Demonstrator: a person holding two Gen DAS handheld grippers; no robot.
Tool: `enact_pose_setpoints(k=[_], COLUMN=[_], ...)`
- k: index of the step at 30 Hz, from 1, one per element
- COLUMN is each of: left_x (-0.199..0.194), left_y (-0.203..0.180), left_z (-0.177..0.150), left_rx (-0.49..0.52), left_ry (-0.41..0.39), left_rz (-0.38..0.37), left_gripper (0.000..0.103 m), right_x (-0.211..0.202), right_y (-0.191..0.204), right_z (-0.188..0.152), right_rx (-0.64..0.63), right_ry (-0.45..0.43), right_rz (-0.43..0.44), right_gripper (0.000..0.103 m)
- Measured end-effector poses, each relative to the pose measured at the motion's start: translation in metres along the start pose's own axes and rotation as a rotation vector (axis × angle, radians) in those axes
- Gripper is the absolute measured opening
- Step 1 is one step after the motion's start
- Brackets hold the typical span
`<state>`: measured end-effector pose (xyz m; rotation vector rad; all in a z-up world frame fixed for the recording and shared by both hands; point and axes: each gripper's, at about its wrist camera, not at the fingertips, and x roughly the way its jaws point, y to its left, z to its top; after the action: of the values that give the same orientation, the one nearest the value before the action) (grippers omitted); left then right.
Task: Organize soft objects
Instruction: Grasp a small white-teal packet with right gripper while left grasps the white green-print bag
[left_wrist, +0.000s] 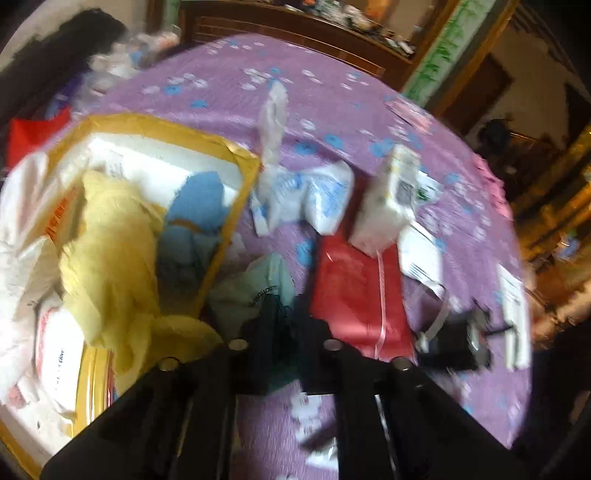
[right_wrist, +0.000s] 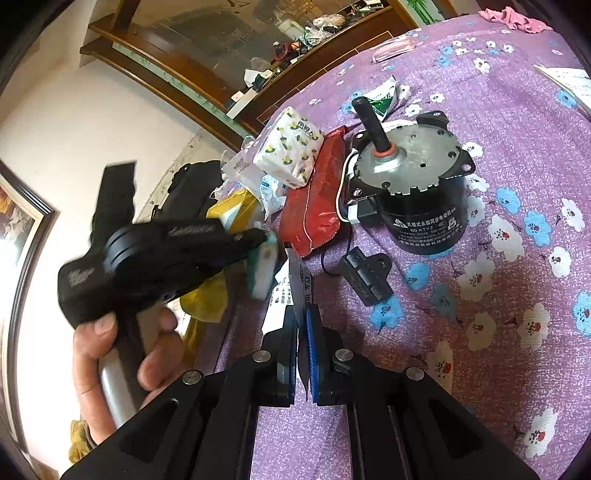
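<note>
A bed spread with a purple bedspread (right_wrist: 480, 258) printed in white and blue flowers fills both views. Behind it stands a dark wooden headboard (left_wrist: 295, 33), its shelf (right_wrist: 295, 48) crowded with small clutter. A white wall (right_wrist: 74, 110) rises beside it, bearing a dark-framed picture (right_wrist: 22, 221). Dim brown woodwork (left_wrist: 491, 92) shows beyond.

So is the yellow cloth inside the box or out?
Partly in: the yellow cloth lies in the box beside a blue cloth and spills over its edge.
</note>
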<state>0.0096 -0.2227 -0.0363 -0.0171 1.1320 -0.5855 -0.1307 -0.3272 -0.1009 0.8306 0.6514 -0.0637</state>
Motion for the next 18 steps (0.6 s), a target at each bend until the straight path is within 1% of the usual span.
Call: enact_pose_setpoints(k=[3, 6, 10, 15, 18], left_x=[-0.009, -0.021, -0.038, -0.042, -0.044], left_y=[0.004, 0.005, -0.003, -0.005, -0.008], left_z=[-0.012, -0.026, -0.047, -0.07, -0.08], left_rx=[0.027, 0.042, 0.078, 0.088, 0.113], left_ry=[-0.02, -0.028, -0.053, -0.028, -0.021], left_rz=[-0.025, -0.072, -0.114, -0.154, -0.172], left_gripper=[0.003, 0.003, 0.003, 0.003, 0.003], right_x=[-0.001, -0.006, -0.011, -0.028, -0.041], right_y=[-0.002, -0.003, -0.005, -0.01, -0.013], right_z=[-0.001, -0.003, -0.005, -0.011, -0.014], right_rx=[0.006, 0.008, 0.011, 0.028, 0.024], right_ry=[-0.008, -0.021, -0.031, -0.064, -0.069], right_rz=[0.005, 0.004, -0.001, -0.036, -0.05], right_gripper=[0.005, 0.005, 0.005, 0.005, 0.005])
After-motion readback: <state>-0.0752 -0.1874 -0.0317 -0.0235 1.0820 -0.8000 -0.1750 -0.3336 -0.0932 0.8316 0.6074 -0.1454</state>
